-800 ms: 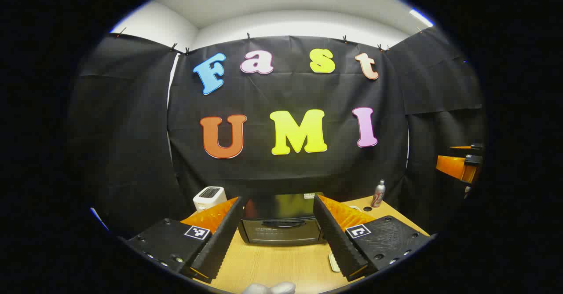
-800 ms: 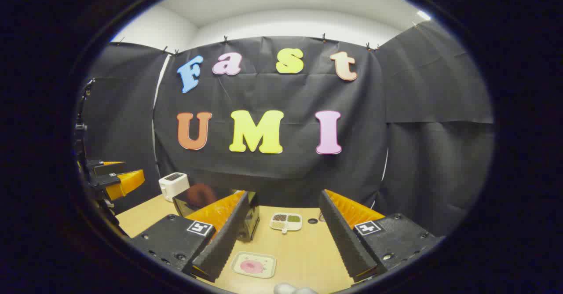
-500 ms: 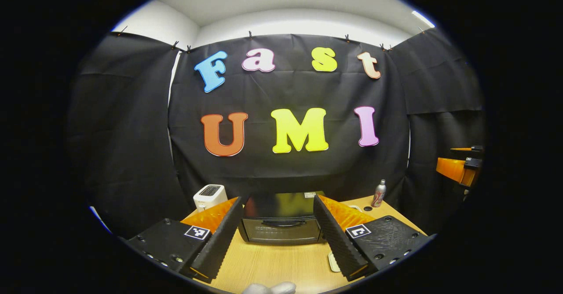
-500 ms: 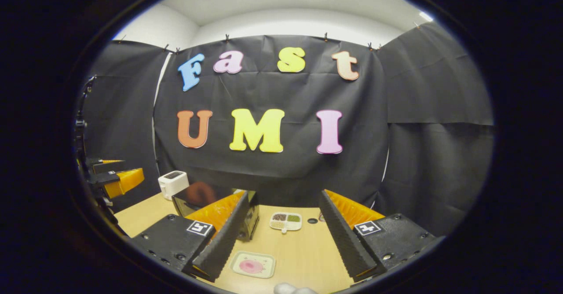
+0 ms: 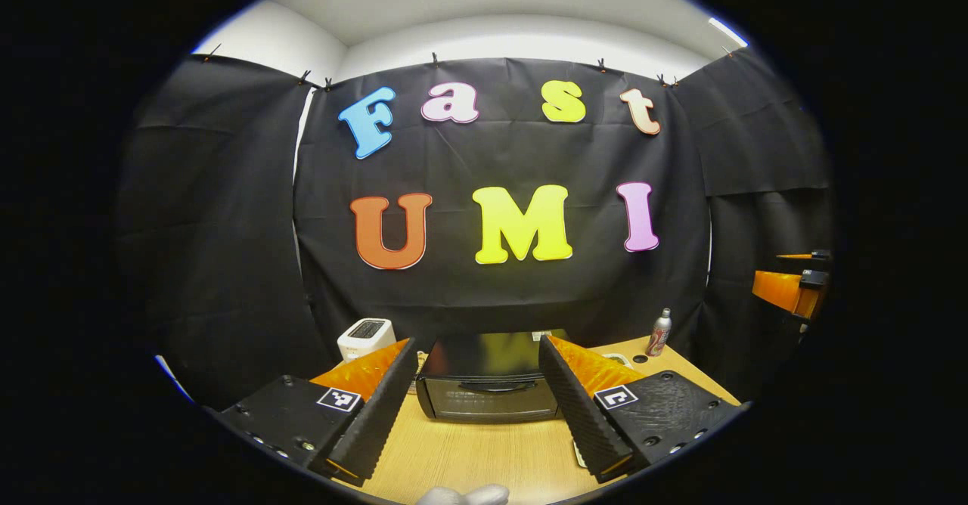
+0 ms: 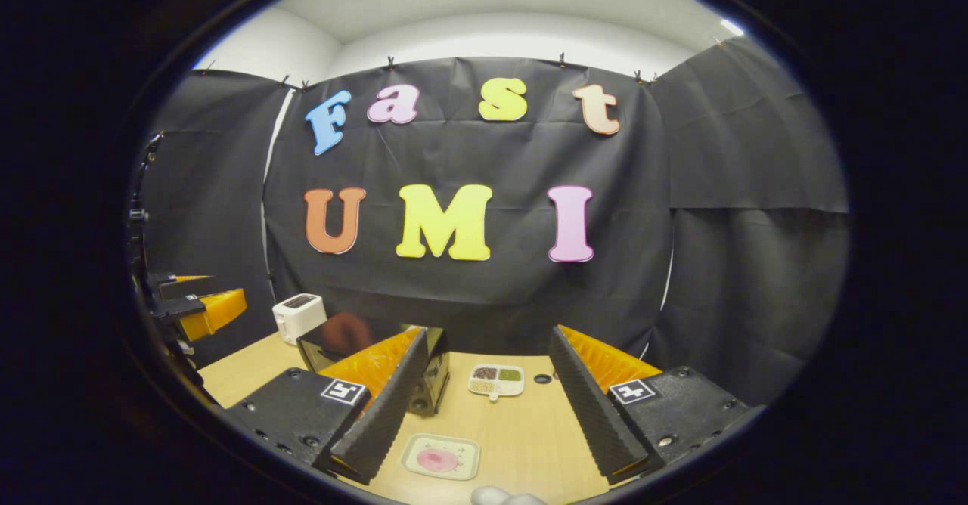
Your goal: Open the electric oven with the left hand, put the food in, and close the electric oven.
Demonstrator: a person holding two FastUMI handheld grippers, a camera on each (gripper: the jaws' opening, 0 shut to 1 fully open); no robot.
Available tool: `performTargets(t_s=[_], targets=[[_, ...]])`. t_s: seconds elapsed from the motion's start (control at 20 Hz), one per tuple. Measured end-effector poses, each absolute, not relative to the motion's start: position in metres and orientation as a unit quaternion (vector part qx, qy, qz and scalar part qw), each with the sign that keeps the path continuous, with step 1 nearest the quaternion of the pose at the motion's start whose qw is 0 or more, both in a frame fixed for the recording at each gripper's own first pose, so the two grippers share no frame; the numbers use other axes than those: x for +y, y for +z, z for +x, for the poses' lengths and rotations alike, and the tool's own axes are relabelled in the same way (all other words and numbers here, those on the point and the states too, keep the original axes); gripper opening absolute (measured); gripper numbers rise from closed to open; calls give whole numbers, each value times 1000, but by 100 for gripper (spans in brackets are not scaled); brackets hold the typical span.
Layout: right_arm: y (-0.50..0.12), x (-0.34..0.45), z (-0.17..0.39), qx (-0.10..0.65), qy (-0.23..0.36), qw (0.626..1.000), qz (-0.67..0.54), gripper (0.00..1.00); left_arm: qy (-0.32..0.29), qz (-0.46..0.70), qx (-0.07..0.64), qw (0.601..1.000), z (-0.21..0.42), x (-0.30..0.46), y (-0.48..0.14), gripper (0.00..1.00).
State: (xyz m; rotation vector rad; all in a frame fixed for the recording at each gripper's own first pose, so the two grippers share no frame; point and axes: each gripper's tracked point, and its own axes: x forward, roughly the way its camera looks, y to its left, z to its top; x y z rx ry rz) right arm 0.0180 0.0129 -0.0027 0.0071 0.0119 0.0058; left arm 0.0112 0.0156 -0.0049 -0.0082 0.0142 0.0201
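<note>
Facing the closed oven, both grippers spread wide

Hovering over the wooden table [image 5: 469, 452], the left gripper [image 5: 476, 407] has its fingers spread wide with nothing between them. Bare tabletop lies between it and the oven [image 5: 488, 388], which sits straight ahead, near the back wall. The oven's door faces the camera, closed, its long side running left to right; each end of its front is cut off by a finger. A white toaster [image 5: 365, 336] stands just left of it, a can [image 5: 660, 332] well to the right.

The right gripper [image 6: 484, 407] is also wide and empty. The tray of food [image 6: 441, 456] lies on the table near its left finger, partly cut off by it. A divided dish [image 6: 496, 379] sits farther back, beside the oven's right side.
</note>
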Motion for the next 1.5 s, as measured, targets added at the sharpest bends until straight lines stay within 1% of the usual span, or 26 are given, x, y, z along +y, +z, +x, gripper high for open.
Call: performTargets(t_s=[0.4,0.45,0.5,0.7,1.0,1.2,1.35,1.5], targets=[[0,10,24,7,-5,1000,4,99,1,-3,8,1000,40,11,-16,96],[0,9,25,6,-7,1000,2,99,-2,-4,7,1000,46,9,-17,100],[2,7,25,6,-9,1000,1,99,-4,-5,9,1000,54,7,-21,96],[6,-1,28,10,-20,1000,1,99,-13,-16,23,1000,87,0,-43,96],[8,-11,26,14,-39,999,-17,99,-20,-31,50,998,143,-9,-90,96],[7,-16,25,24,-49,998,-13,99,-28,-33,87,995,179,-15,-136,97],[7,-21,27,30,-61,998,-18,99,-30,-31,116,992,196,-18,-169,97],[6,-22,27,36,-67,997,-24,99,-31,-26,136,990,209,-18,-189,97]])
